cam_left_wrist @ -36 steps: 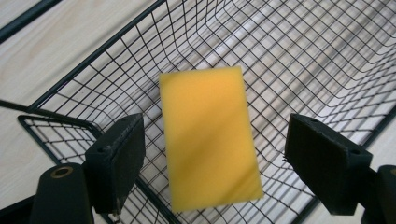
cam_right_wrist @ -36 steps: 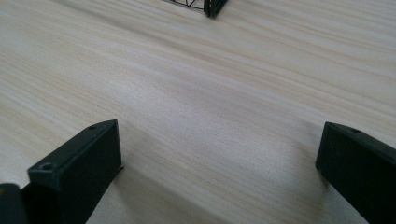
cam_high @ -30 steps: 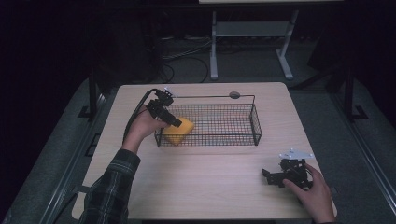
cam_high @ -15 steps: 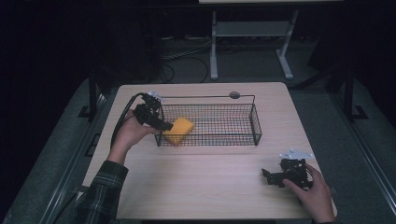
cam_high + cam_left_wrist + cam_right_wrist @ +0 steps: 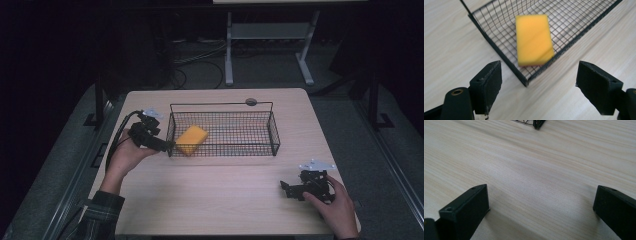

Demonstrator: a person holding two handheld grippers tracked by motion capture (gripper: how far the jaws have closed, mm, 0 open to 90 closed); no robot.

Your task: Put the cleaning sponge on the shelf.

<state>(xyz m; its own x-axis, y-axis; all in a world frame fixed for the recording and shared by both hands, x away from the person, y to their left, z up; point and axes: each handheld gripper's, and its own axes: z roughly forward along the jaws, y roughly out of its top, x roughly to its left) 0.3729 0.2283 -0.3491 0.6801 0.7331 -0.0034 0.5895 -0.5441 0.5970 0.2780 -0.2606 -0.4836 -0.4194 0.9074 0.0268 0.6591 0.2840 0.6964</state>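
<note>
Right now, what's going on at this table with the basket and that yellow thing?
A person holds a two-jaw gripper in each hand. The yellow sponge lies inside the wire basket, at its left end. The left gripper sits just outside that end with its jaws open and nothing between them, pointing at the sponge. The right gripper rests open on the wooden table, near the front right corner, away from the basket.

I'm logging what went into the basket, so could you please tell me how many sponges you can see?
1. A single yellow sponge lies flat inside the wire basket, at its left end, near the open left gripper.
</note>
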